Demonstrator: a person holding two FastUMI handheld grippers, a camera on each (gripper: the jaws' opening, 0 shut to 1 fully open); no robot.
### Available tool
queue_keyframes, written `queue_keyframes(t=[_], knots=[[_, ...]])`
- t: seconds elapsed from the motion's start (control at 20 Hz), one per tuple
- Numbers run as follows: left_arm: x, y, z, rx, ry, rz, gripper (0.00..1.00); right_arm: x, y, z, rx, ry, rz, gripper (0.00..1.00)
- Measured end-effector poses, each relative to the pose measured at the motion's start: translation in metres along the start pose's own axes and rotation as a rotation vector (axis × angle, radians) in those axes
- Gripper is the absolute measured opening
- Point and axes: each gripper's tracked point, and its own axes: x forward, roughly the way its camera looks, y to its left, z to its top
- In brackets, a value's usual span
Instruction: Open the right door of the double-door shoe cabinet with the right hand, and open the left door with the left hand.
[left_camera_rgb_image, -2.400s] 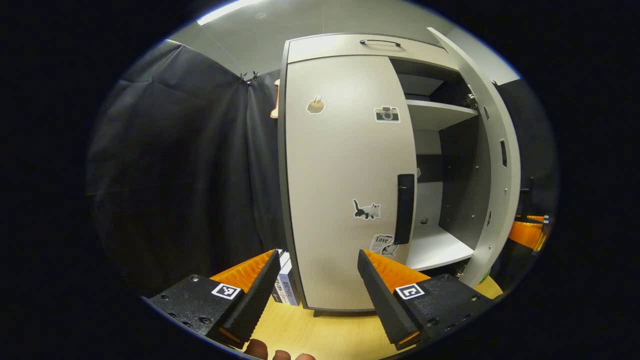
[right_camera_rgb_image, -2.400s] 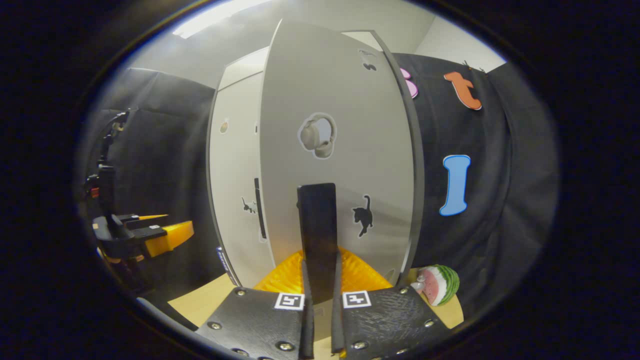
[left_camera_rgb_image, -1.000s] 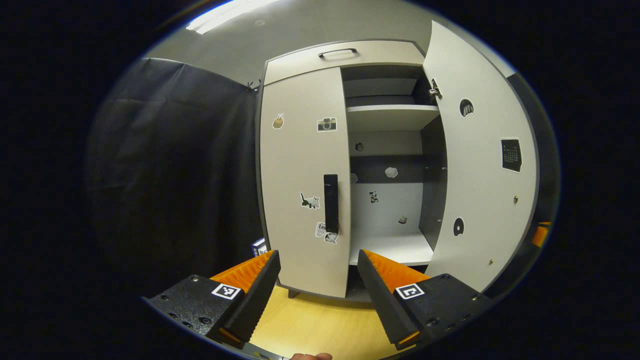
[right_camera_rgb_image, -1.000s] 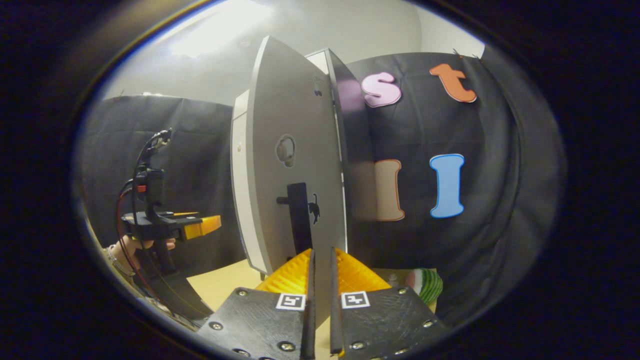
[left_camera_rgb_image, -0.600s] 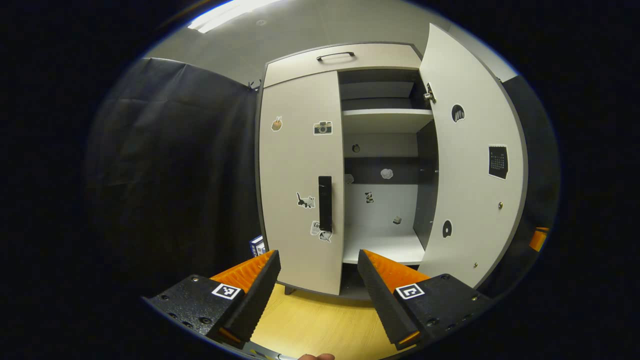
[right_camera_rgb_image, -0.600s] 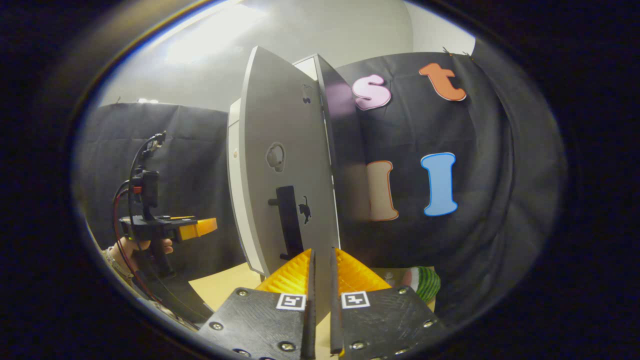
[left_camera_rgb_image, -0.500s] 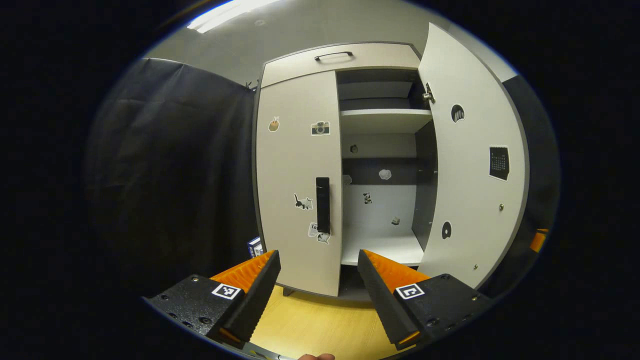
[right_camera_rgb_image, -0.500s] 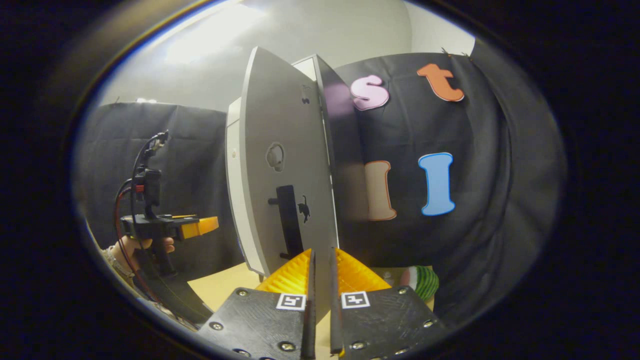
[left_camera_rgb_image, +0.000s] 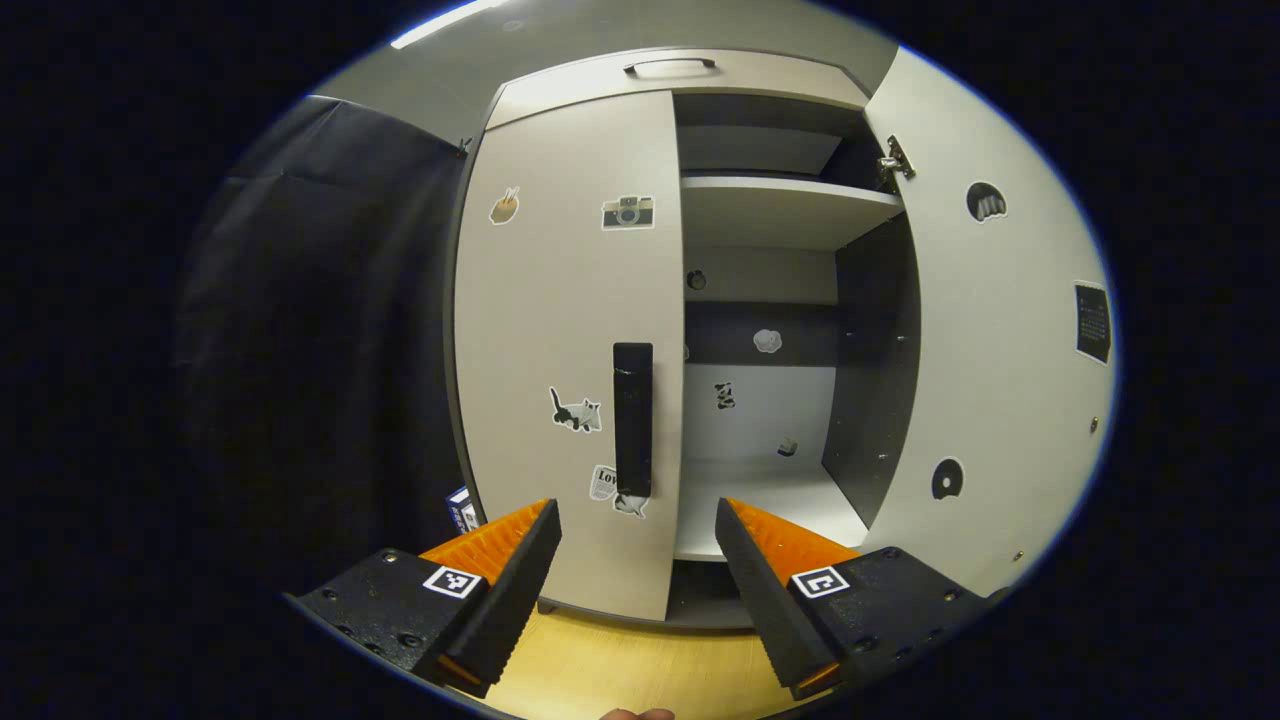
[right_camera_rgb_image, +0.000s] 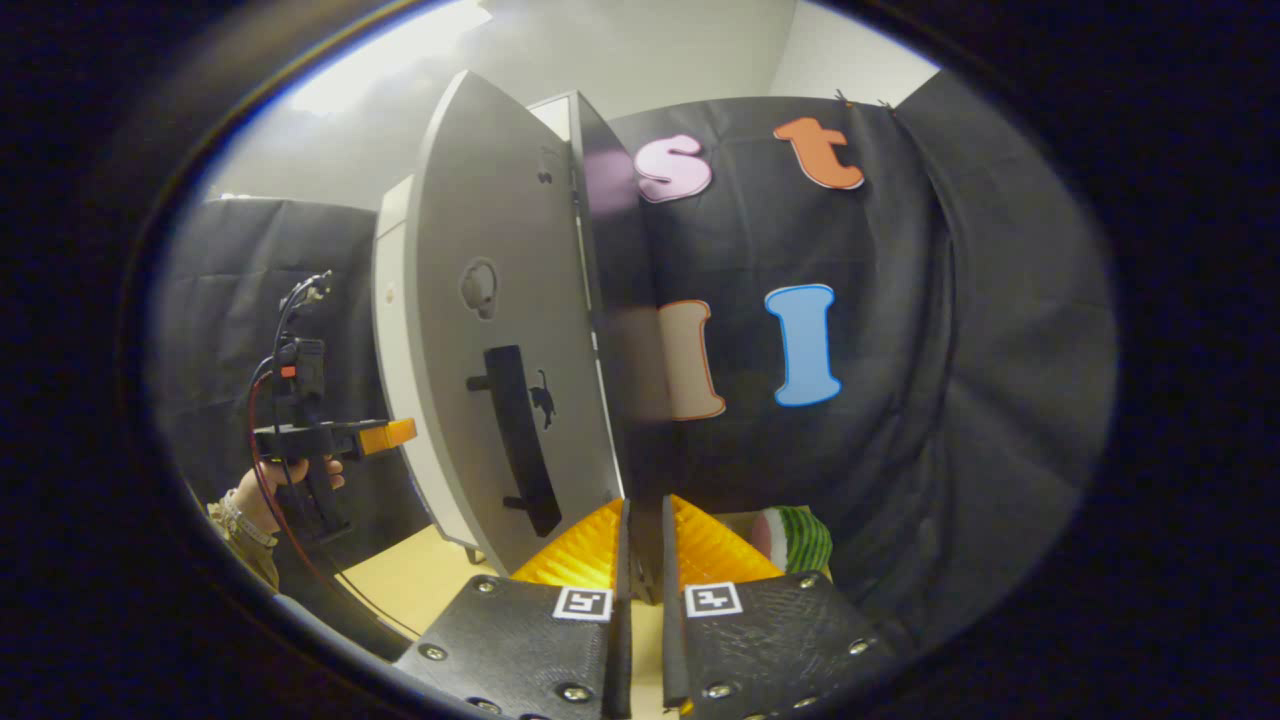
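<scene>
— Doors first: how will the left door handle, and where should it be taken?

— It looks like a stiff, flat panel on side hinges, light to swing, I judge, and not fragile. Its face is smooth, so the hold belongs on the dark vertical handle near its inner edge. That bar stands proud of the panel, and pinching it across its width should let the door be drawn outward in an arc.

— Where does the door stand now?

— Shut, flush with the front of the shoe cabinet, which sits on a pale wooden table. The right door already hangs wide, baring the shelves inside.

— And the left gripper?

— Its fingers are spread apart, holding nothing, level and aimed at the cabinet, with the handle lined up just above the gap between them. In the right gripper view it hangs short of the closed door, a hand on its grip.

— The right gripper?

— Its fingers are drawn nearly together. It sits beside the open door's outer face, near the door's own handle; whether anything is pinched there I cannot quite tell, though they seem free of the door.
</scene>
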Motion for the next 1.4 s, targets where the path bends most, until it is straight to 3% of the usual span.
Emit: queue_keyframes(t=[0.3, 0.35, 0.4, 0.45, 0.5, 0.6, 0.65, 0.7, 0.75, 0.9, 1.05, 1.15, 1.2, 1.4], knots=[[0.062, 0.016, 0.0, -0.001, 0.019, -0.078, 0.97, 0.026, 0.012, 0.003, 0.046, -0.021, -0.135, 0.26], [0.068, 0.016, 0.001, 0.002, 0.018, -0.091, 0.97, 0.03, 0.015, 0.002, 0.05, -0.021, -0.153, 0.36], [0.074, 0.015, 0.001, 0.004, 0.013, -0.105, 0.97, 0.031, 0.017, 0.001, 0.055, -0.02, -0.169, 0.26], [0.08, 0.014, 0.002, 0.006, 0.007, -0.117, 0.97, 0.033, 0.019, -0.001, 0.059, -0.015, -0.185, 0.26], [0.085, 0.014, 0.003, 0.008, 0.0, -0.129, 0.97, 0.033, 0.022, -0.003, 0.064, -0.009, -0.198, 0.36], [0.093, 0.011, 0.002, 0.017, 0.001, -0.157, 0.97, 0.032, 0.023, -0.006, 0.064, -0.001, -0.228, 0.36], [0.096, 0.01, 0.001, 0.022, 0.003, -0.166, 0.96, 0.031, 0.022, -0.006, 0.062, -0.001, -0.242, 0.26], [0.1, 0.01, 0.001, 0.022, 0.002, -0.171, 0.95, 0.031, 0.024, -0.007, 0.062, 0.001, -0.253, 0.36], [0.102, 0.008, 0.002, 0.02, -0.004, -0.181, 0.91, 0.029, 0.025, -0.007, 0.063, 0.002, -0.262, 0.36], [0.109, 0.004, 0.003, 0.028, -0.013, -0.203, 0.66, 0.027, 0.025, -0.009, 0.061, 0.007, -0.288, 0.36], [0.113, -0.007, 0.001, 0.024, -0.011, -0.238, 0.53, 0.022, 0.023, -0.009, 0.064, 0.008, -0.304, 0.36], [0.112, -0.005, 0.002, 0.046, -0.011, -0.219, 0.32, 0.023, 0.022, -0.009, 0.07, 0.006, -0.307, 0.36], [0.112, -0.005, 0.002, 0.047, -0.013, -0.216, 0.36, 0.022, 0.022, -0.01, 0.072, 0.006, -0.307, 0.36], [0.109, -0.003, -0.001, 0.026, 0.007, -0.216, 0.25, 0.021, 0.021, -0.013, 0.067, 0.018, -0.301, 0.36]])
